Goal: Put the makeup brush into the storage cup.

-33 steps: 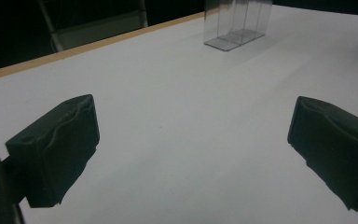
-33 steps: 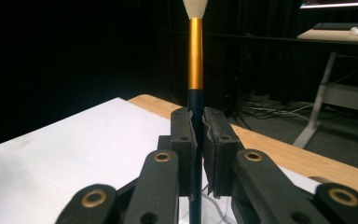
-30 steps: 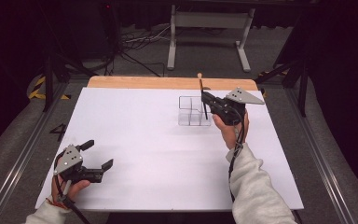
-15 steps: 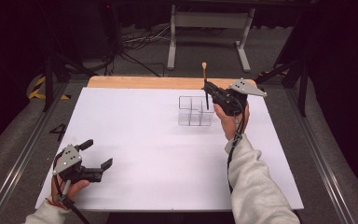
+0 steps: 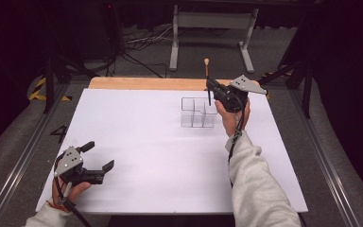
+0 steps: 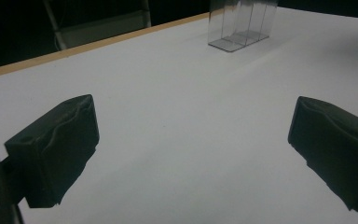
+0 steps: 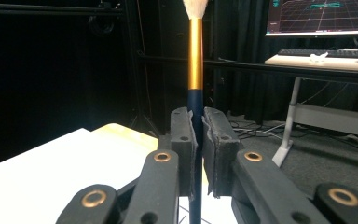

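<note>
My right gripper [image 5: 211, 86] is shut on a brush [image 5: 207, 80], held upright over the far right corner of a clear divided box [image 5: 198, 112]. In the right gripper view the brush [image 7: 195, 70] has a dark handle, a gold ferrule and pale bristles on top, and both pads [image 7: 182, 140] press its handle. The handle's lower end hangs just above the box. My left gripper [image 5: 99, 157] rests open near the table's front left with nothing between its jaws. In the left gripper view the box [image 6: 242, 23] stands far off, beyond the wide-apart pads [image 6: 60, 140].
A white sheet [image 5: 146, 142] covers the table, with a wooden edge [image 5: 142, 83] along the far side. Beyond it stand a metal frame [image 5: 210, 28] and cables on the floor. A desk with a monitor [image 7: 321, 16] and keyboard appears behind in the right gripper view.
My right gripper has lifted the brush and carried it slightly right and away, above the box's far right corner. The left gripper has stayed put.
</note>
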Available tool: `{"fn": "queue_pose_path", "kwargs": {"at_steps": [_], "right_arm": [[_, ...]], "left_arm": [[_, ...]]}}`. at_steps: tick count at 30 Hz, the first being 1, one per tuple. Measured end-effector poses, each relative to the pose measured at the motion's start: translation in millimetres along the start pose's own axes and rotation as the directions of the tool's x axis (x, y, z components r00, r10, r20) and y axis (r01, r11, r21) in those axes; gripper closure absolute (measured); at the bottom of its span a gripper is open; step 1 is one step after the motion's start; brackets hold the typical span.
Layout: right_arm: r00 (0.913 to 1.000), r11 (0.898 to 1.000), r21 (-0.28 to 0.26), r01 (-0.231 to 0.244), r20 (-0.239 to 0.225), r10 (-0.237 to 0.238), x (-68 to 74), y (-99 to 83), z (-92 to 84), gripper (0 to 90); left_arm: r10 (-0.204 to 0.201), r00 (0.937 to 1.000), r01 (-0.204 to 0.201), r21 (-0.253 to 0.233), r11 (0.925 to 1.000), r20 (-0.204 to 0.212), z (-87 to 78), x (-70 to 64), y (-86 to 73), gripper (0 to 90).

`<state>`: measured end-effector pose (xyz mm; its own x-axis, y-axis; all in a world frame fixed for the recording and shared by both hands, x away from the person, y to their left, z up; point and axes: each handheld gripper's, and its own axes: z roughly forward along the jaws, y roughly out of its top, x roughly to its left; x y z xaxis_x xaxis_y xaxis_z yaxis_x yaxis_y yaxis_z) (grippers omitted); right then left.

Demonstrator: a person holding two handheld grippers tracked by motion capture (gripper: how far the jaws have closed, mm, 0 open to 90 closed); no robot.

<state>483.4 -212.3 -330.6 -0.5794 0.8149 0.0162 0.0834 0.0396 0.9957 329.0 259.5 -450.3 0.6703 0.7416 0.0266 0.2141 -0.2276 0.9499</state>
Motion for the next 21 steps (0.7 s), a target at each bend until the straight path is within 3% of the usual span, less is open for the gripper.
{"fn": "queue_pose_path", "kwargs": {"at_steps": [13,16,21], "right_arm": [[1.0,1.0,-0.003,0.002,-0.001,-0.002,1.7,-10.3,17.5,83.8],[0.9996,0.999,-0.013,-0.029,-0.003,0.029,0.9,-10.5,22.0,83.8],[0.9999,1.0,-0.005,-0.006,0.009,0.006,2.1,-11.7,28.7,83.8]], "left_arm": [[0.0,1.0,0.0,-0.005,1.0,0.005,-0.2,0.7,-0.3,2.6],[0.0,1.0,0.0,-0.004,1.0,0.007,-0.2,0.9,-0.4,2.6],[-0.001,1.0,0.001,-0.007,1.0,0.008,-0.7,1.2,-0.6,2.7]]}}
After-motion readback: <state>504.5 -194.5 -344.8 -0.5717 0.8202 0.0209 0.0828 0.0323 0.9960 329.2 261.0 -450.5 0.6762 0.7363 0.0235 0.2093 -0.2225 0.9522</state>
